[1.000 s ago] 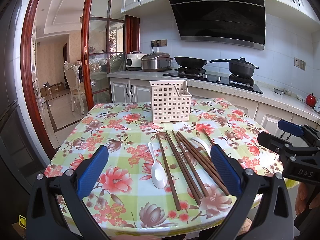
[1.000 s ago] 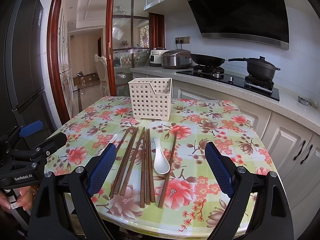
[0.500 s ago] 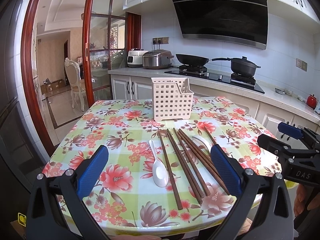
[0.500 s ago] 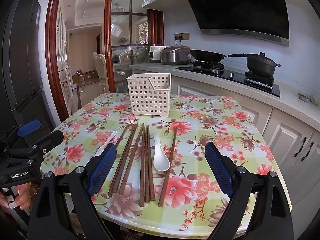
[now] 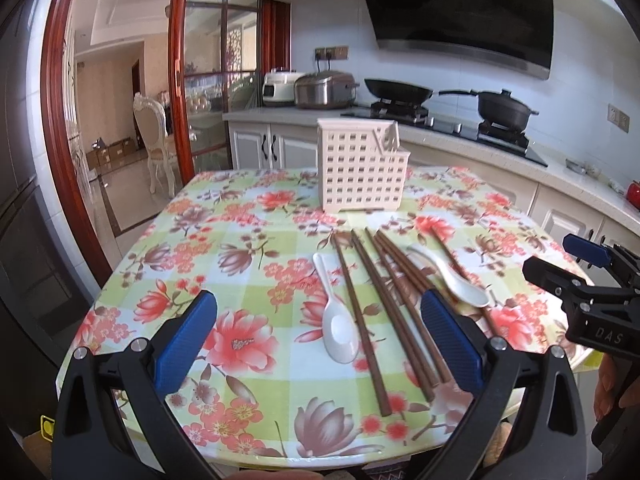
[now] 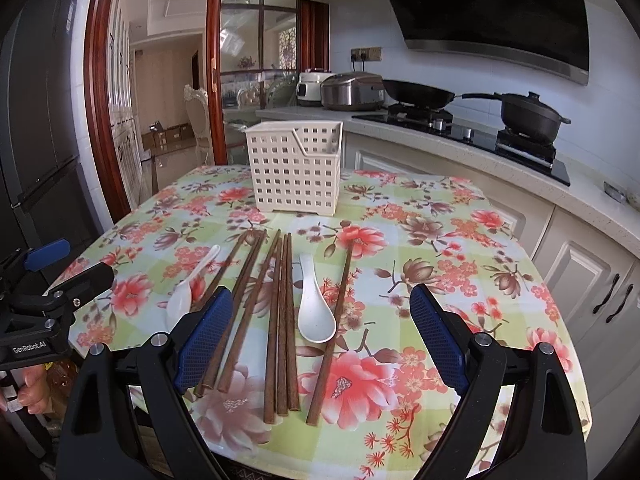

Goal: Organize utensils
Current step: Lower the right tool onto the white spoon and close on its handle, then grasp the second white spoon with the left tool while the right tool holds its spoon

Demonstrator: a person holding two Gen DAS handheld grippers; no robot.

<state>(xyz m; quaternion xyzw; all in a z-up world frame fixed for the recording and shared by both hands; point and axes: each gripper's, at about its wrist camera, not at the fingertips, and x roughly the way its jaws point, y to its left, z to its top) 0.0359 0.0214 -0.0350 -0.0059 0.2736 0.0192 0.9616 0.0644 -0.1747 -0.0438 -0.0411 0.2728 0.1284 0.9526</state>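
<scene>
Several brown chopsticks (image 5: pixel 384 300) (image 6: pixel 280 312) and two white spoons lie on a floral table (image 5: pixel 248 248). One spoon (image 5: pixel 338 330) (image 6: pixel 182 296) is on the left, the other spoon (image 5: pixel 460 280) (image 6: pixel 314 304) on the right. A cream perforated basket (image 5: pixel 362 172) (image 6: pixel 296 168) stands upright behind them. My left gripper (image 5: pixel 318 340) is open and empty over the near edge; it also shows in the right wrist view (image 6: pixel 68 276). My right gripper (image 6: pixel 320 336) is open and empty; it also shows in the left wrist view (image 5: pixel 576 264).
A counter behind the table holds a hob with a pan (image 5: pixel 398 88) and a pot (image 5: pixel 506 108), plus rice cookers (image 5: pixel 324 90). White cabinets (image 6: pixel 592 280) stand to the right. A wooden-framed glass door (image 5: pixel 176 80) opens on the left.
Both grippers have moved forward and slightly lower toward the table; the utensils and basket look closer. Nothing on the table has moved.
</scene>
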